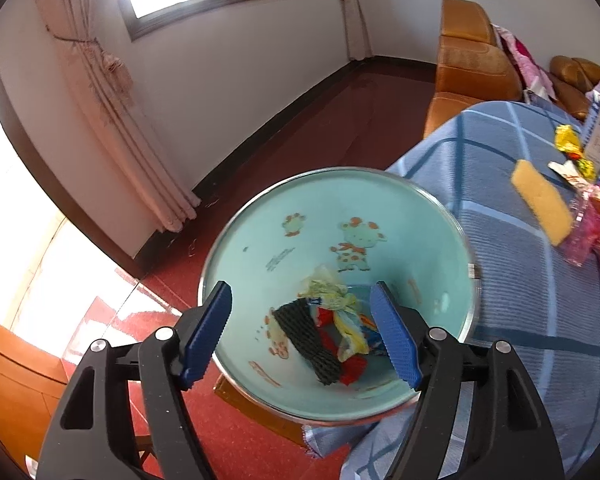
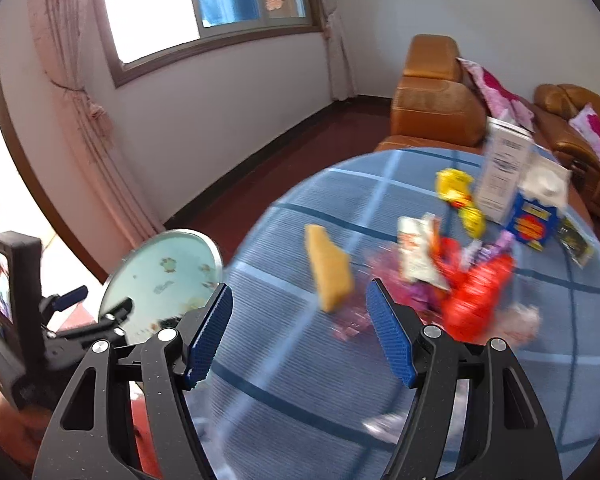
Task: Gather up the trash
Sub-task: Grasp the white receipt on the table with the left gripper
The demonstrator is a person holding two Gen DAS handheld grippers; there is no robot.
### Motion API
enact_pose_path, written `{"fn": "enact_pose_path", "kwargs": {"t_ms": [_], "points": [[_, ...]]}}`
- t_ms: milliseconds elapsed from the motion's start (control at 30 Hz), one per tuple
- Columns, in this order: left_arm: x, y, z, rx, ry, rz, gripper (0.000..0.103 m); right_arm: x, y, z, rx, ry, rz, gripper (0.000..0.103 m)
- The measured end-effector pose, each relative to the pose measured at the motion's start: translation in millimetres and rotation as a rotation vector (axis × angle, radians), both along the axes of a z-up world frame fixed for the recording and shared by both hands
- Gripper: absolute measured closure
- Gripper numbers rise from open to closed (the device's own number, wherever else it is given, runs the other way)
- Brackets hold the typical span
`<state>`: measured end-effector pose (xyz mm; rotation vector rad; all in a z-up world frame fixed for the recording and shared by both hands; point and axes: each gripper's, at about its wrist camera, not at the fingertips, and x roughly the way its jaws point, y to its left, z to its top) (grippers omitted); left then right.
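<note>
My left gripper (image 1: 304, 334) hangs open over a light blue trash bin (image 1: 440, 280) with cartoon prints. Nothing sits between its blue pads (image 1: 396, 336). Inside the bin lie crumpled wrappers (image 1: 332, 292) and a black foam net (image 1: 308, 336). My right gripper (image 2: 300, 334) is open and empty above the blue checked tablecloth (image 2: 292, 380). Ahead of it lie a yellow sponge (image 2: 328, 268), a red wrapper (image 2: 476, 292), a white packet (image 2: 416, 256) and pink plastic scraps (image 2: 384, 280). In the right wrist view the left gripper (image 2: 88, 306) shows at the left by the bin (image 2: 160, 276).
On the table's far side stand a white carton (image 2: 504, 168), a blue and yellow box (image 2: 532, 224) and a yellow wrapper (image 2: 456, 188). Brown leather sofas (image 2: 432, 104) with pink cushions stand behind. The floor (image 1: 260, 452) is red; curtains (image 1: 112, 120) hang by the window.
</note>
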<state>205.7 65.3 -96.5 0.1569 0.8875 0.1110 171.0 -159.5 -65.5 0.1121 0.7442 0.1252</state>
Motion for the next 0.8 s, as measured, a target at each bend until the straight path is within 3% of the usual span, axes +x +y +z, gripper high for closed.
{"fn": "enact_pose_path", "kwargs": {"t_ms": [300, 467, 667, 800], "points": [[-25, -67, 3, -0.034, -0.008, -0.207, 0.032, -61, -90, -12, -0.107, 0.025, -0.202, 0.034], [-49, -124, 1, -0.059, 0.007, -0.39, 0.032, -94, -134, -30, -0.104, 0.071, -0.293, 0.034], [-79, -177, -7, -0.141, 0.073, -0.614, 0.032, -122, -165, -44, -0.108, 0.107, -0.35, 0.035], [-102, -211, -12, -0.128, 0.096, -0.756, 0.032, -136, -179, -50, -0.104, 0.126, -0.365, 0.039]]}}
